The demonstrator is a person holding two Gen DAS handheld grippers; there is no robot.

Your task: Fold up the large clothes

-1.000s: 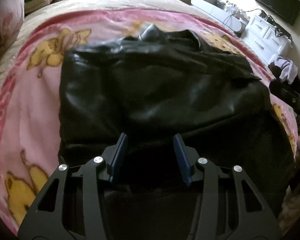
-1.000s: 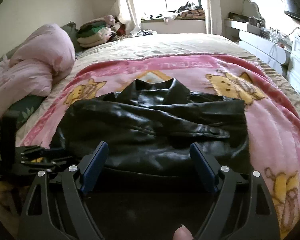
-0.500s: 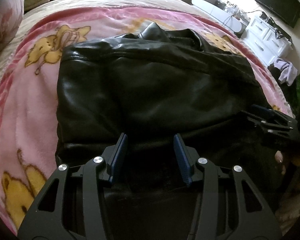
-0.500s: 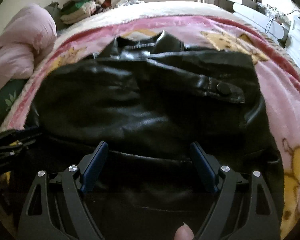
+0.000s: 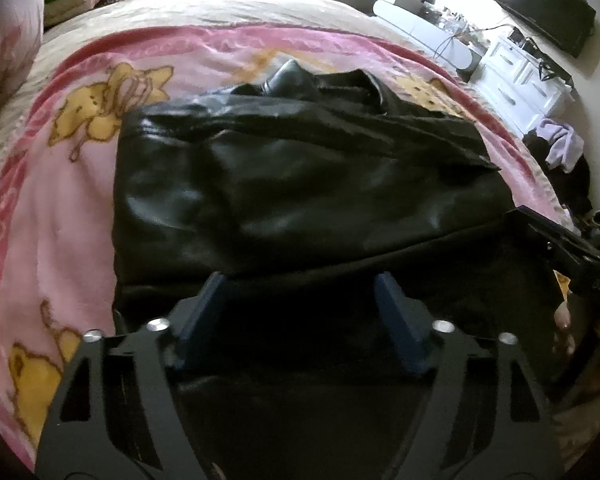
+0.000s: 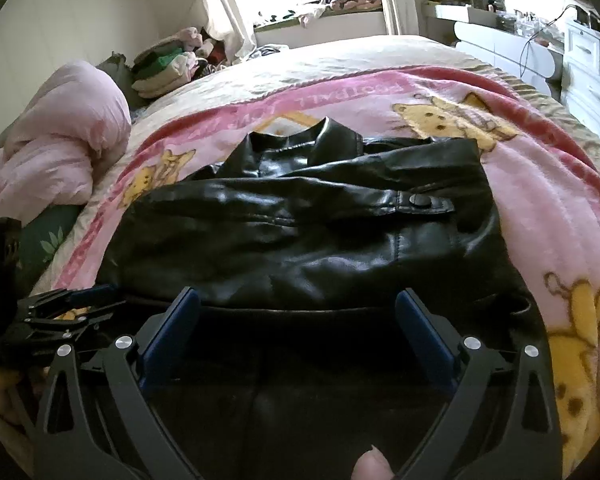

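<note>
A black leather jacket lies flat on a pink cartoon blanket, collar at the far end, one sleeve folded across the chest. Over its near hem my left gripper has its jaws opening; the leather lies below them, unpinched. The right wrist view shows the same jacket with a snap tab on the sleeve cuff. My right gripper hangs over the near hem, jaws opening wide, pads not pressing. Each gripper shows in the other's view: the right one at the right edge, the left one at the left.
The blanket covers a bed. A bundled pink duvet and a stack of folded clothes sit at the far left. A white dresser and a dark screen stand to the right of the bed.
Both pairs of jaws have spread wider. The right wrist view dipped close over the jacket, then tilted back up to show the window. The right gripper came into the left wrist view.
</note>
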